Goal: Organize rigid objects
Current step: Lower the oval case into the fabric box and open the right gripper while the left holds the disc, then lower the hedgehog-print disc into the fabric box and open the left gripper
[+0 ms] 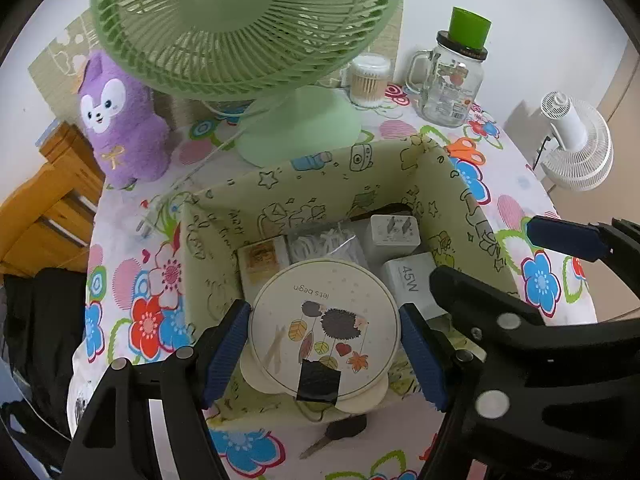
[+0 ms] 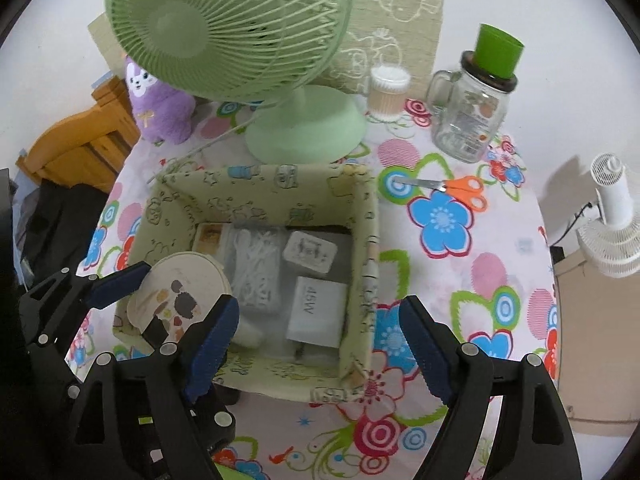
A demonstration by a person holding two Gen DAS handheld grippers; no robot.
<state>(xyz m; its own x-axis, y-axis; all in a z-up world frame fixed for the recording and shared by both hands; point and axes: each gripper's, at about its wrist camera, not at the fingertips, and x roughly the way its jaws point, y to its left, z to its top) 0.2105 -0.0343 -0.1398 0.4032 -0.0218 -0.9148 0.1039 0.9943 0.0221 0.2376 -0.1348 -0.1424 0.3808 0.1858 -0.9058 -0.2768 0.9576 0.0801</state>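
Observation:
A round cream case (image 1: 324, 328) with a hedgehog picture and a patch of black tape sits between the blue pads of my left gripper (image 1: 326, 354), which is shut on it over the near side of the pale green fabric box (image 1: 436, 172). Inside the box lie a white 45W charger (image 2: 320, 308), a white plug adapter (image 2: 309, 251), a bag of white cable (image 2: 256, 268) and a small tan-labelled box (image 1: 262, 258). My right gripper (image 2: 320, 348) hangs open above the box's near right corner, nothing touching its pads. The case (image 2: 180, 296) shows at its left.
Behind the box stand a green desk fan (image 1: 248, 28), a purple plush (image 1: 120, 120), a swab jar (image 1: 368, 78) and a glass mug (image 1: 452, 84) topped by a green cup. Orange scissors (image 2: 460, 188) lie right of the box, a key (image 1: 332, 438) in front. A white fan (image 2: 612, 216) stands off the table.

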